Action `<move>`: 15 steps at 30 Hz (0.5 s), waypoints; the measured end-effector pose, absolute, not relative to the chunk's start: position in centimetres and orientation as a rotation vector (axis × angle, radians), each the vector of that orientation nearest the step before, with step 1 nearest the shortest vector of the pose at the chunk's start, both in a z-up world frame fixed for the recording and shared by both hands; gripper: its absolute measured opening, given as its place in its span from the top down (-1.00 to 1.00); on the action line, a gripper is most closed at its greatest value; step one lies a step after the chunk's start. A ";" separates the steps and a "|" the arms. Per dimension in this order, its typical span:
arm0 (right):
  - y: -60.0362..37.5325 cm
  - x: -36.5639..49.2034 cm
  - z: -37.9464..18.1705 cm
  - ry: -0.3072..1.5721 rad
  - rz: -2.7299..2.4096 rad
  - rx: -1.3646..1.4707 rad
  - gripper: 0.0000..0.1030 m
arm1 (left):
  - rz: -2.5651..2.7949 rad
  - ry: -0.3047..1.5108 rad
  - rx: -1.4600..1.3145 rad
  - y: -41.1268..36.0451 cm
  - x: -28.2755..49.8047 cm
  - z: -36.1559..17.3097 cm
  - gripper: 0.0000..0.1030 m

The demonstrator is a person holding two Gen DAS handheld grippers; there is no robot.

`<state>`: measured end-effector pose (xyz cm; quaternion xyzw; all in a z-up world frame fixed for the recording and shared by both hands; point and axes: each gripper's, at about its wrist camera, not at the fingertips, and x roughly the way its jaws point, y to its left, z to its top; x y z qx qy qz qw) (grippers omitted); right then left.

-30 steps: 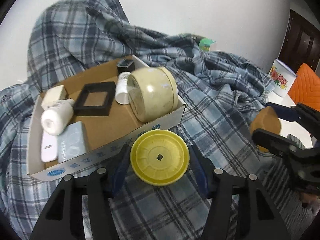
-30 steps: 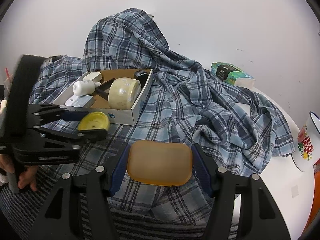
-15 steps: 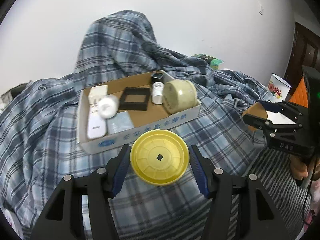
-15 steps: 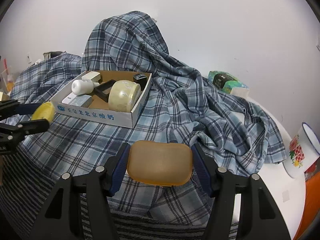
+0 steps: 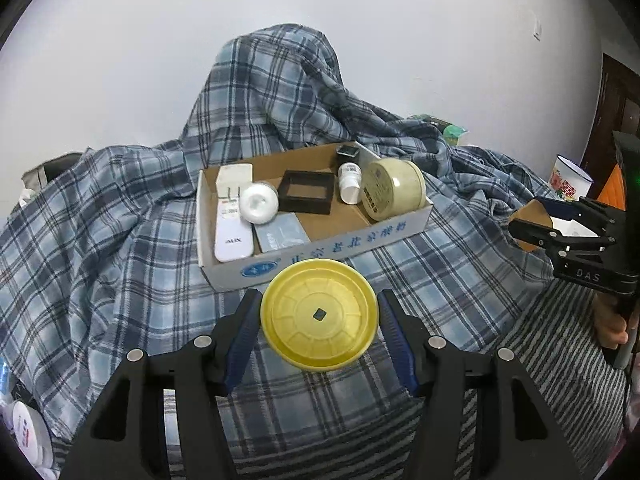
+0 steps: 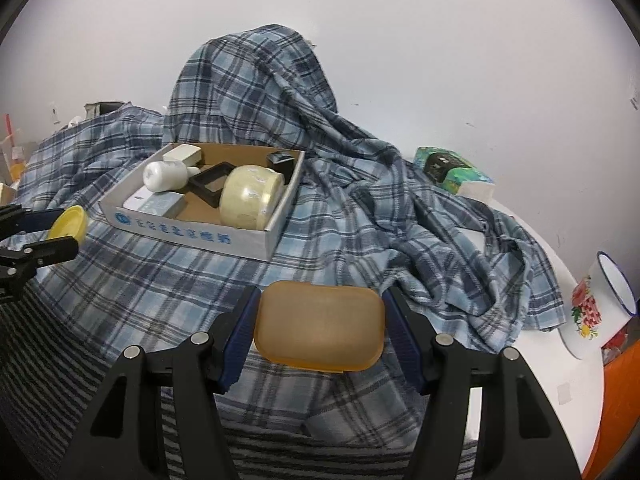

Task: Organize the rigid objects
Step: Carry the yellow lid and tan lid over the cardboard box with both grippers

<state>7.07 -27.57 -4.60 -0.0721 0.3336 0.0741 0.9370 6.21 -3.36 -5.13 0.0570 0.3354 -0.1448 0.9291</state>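
A white wall backs a counter [image 6: 568,384] draped in a rumpled plaid blanket [image 6: 360,216], and on that soft, uneven cloth sits the cardboard box [image 5: 320,246] you are filling. Your left tongs [image 5: 318,314] are pinching a yellow round lid [image 5: 319,314] by its rim, held just near of the box's front wall. Your right tongs [image 6: 320,326] are clamped on an amber soap-dish piece [image 6: 319,326], lower right and well apart from the box.

The lid is gripped only at two edge points, so any twist could let it pivot or pop out. The box is already crowded: a cream jar [image 5: 394,190] on its side, a white bottle [image 5: 259,203], a black square frame [image 5: 306,193] and a white remote [image 5: 234,222]. Dropping the lid in carelessly could set the jar rolling or leave the lid propped on the wall. Because the blanket gives, pressing on the box may tip it. Watch, too, that your tongs don't collide over the opening.
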 end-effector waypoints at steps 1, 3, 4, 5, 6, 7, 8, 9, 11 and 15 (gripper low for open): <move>-27.3 7.2 -4.5 0.692 0.169 -0.140 -0.19 | -0.292 0.682 0.119 -3.3 6.2 -5.0 -0.19; -26.6 7.4 -4.2 0.711 0.201 -0.128 -0.19 | -0.291 0.677 0.120 -3.2 6.3 -4.8 -0.19; -26.3 7.6 -3.9 0.718 0.215 -0.123 -0.19 | -0.289 0.672 0.122 -3.1 6.3 -4.5 -0.19; -26.1 7.8 -3.6 0.722 0.229 -0.118 -0.19 | -0.288 0.667 0.123 -3.1 6.4 -4.3 -0.19; -25.8 8.0 -3.1 0.720 0.237 -0.113 -0.19 | -0.288 0.656 0.127 -3.0 6.5 -3.8 -0.19; -25.6 8.1 -2.6 0.711 0.238 -0.112 -0.19 | -0.289 0.648 0.129 -2.9 6.7 -3.4 -0.19; -25.3 8.2 -1.7 0.688 0.238 -0.117 -0.19 | -0.287 0.639 0.126 -2.8 6.9 -2.8 -0.19; -25.1 8.3 -0.9 0.664 0.238 -0.124 -0.19 | -0.282 0.625 0.119 -2.6 7.2 -2.0 -0.19; -24.7 8.6 0.7 0.619 0.236 -0.127 -0.19 | -0.274 0.593 0.110 -2.3 7.8 -0.5 -0.19; -24.0 9.6 3.7 0.546 0.243 -0.116 -0.19 | -0.259 0.532 0.096 -1.8 8.9 1.9 -0.19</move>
